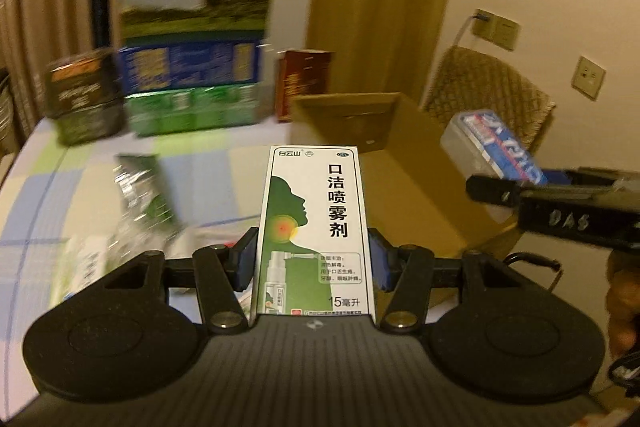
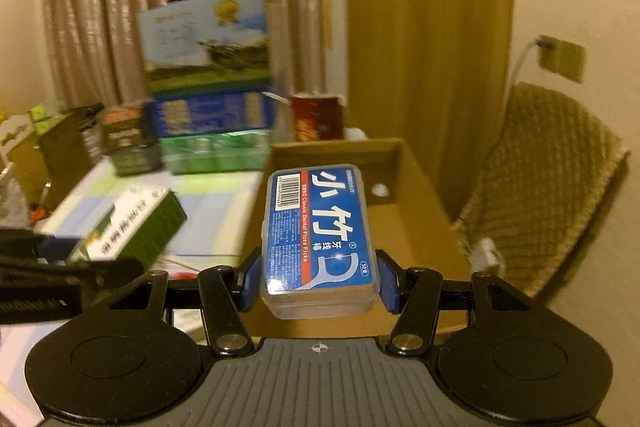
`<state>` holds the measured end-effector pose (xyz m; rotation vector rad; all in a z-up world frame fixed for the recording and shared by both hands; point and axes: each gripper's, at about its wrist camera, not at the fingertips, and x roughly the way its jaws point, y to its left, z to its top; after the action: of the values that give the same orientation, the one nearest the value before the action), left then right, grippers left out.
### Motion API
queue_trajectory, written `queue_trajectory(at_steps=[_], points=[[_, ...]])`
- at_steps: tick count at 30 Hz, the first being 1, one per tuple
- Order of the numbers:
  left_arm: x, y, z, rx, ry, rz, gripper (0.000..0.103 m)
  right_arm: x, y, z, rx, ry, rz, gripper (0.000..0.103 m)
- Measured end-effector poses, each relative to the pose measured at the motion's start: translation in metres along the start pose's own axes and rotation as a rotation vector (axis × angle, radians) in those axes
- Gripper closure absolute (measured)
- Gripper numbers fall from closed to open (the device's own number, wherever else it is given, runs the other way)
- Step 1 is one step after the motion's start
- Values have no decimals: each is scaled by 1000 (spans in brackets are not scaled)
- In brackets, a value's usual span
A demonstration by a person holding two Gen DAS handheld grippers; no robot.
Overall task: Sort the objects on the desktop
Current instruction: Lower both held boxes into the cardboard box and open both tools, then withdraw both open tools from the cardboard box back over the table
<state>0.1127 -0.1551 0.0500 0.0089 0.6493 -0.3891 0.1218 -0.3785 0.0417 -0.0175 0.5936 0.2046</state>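
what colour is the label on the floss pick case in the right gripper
Blue with a red stripe and white lettering, on the clear floss pick case; clearest in the right wrist view.

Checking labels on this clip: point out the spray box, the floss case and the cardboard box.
spray box (image 1: 316, 227): left wrist view, printed front face.
floss case (image 2: 320, 231): right wrist view, blue label.
cardboard box (image 2: 420, 227): right wrist view, inner right wall.

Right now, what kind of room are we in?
Likely a home room, perhaps a bedroom or living room: floor-length curtains, a woven chair by wall sockets, and a cloth-covered table cluttered with household boxes.
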Motion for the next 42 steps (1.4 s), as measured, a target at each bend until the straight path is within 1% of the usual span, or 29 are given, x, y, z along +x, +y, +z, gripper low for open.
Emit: queue_trajectory(at_steps=[5, 9, 15, 21, 22, 24, 27, 30, 33, 34, 35, 37, 42], points=[[36, -41, 23, 52, 17, -41, 53, 17, -31, -2, 7, 34, -27, 49], [64, -60, 29, 79, 44, -60, 53, 30, -47, -3, 21, 54, -34, 49], [96, -66, 34, 82, 77, -92, 53, 50, -63, -5, 36, 77, -46, 49], [119, -73, 34, 88, 108, -114, 53, 62, -68, -8, 33, 101, -46, 49], [122, -73, 34, 82, 110, -119, 49, 64, -68, -9, 33, 104, -44, 49], [124, -71, 35, 72, 103, -112, 43, 66, -68, -11, 35, 110, -42, 49], [119, -67, 34, 67, 89, -115, 43, 68, -66, -12, 36, 113, -38, 49], [112, -60, 33, 65, 71, -98, 43, 68, -64, -11, 43, 112, -33, 49], [103, -49, 34, 49, 56, -84, 43, 66, -63, -8, 73, 93, 4, 49], [99, -46, 35, 45, 51, -79, 43, 66, -64, -7, 89, 83, 22, 47], [96, -43, 34, 45, 48, -73, 43, 65, -64, -5, 102, 80, 28, 36], [88, -36, 33, 43, 40, -60, 43, 60, -62, -3, 114, 60, 23, 23], [69, -17, 28, 22, 30, -29, 43, 45, -52, 0, 104, 49, 24, 23]])
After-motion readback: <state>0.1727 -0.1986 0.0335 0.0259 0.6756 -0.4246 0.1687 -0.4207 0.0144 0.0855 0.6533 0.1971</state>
